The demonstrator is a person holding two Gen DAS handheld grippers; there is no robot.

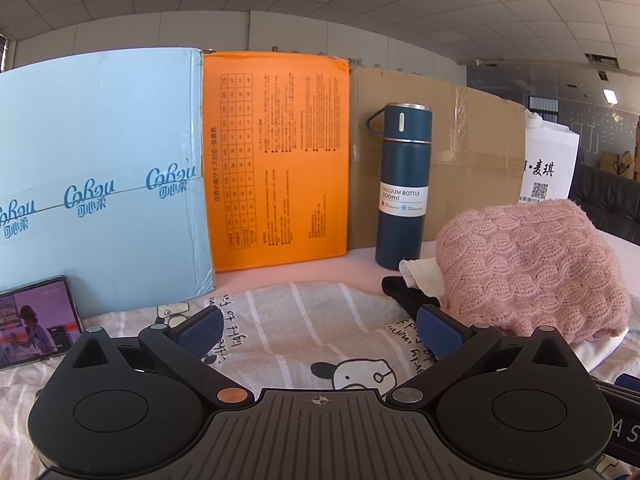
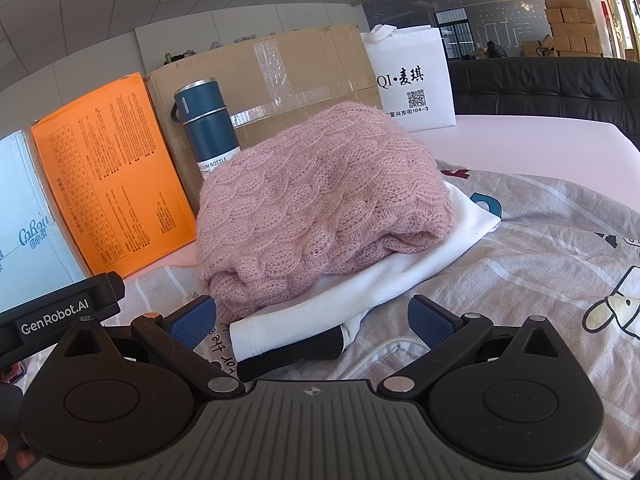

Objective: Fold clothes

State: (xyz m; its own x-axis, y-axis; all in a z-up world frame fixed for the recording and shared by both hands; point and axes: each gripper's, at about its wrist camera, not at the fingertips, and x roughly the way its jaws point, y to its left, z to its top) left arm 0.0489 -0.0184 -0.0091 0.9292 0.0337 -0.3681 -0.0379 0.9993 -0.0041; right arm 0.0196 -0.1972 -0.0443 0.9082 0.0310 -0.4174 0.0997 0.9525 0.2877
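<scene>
Jaws spread empty; folded pink sweater (image 2: 320,200) tops white garment (image 2: 400,284), perhaps folded.

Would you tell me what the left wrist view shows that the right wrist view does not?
Only the left wrist view shows the phone. Only the right wrist view shows the black sofa and stacked cartons. Both show the pink sweater, flask, orange box and white bag, with the left gripper and right gripper open.
</scene>
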